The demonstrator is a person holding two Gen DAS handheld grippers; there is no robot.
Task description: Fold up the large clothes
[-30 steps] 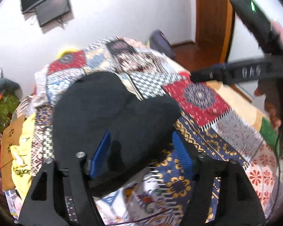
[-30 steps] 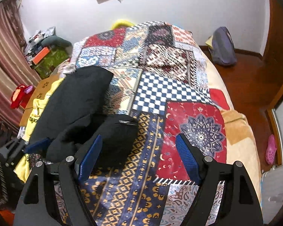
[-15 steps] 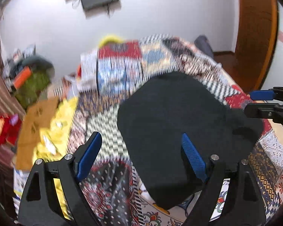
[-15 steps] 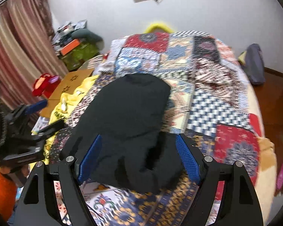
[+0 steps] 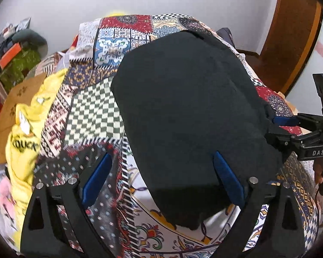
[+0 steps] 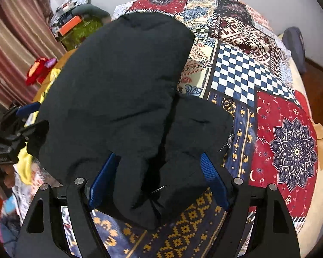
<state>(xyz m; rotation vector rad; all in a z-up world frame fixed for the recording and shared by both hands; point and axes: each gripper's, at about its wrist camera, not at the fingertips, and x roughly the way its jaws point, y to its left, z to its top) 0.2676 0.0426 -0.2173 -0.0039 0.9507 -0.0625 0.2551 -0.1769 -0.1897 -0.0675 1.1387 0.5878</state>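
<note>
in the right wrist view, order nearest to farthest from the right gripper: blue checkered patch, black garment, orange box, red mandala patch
1. black garment, bunched between the open fingers of the right gripper
2. red mandala patch, to the right, on the bedspread
3. blue checkered patch, further up, right of centre
4. orange box, far upper left, off the bed

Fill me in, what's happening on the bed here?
A person with two handheld grippers is folding a black jacket on a patchwork bedspread. The right gripper, jaws open, straddles the bunched near end with the zipper. The left gripper, also open, sits at the jacket's left edge. Nothing is gripped.
</note>
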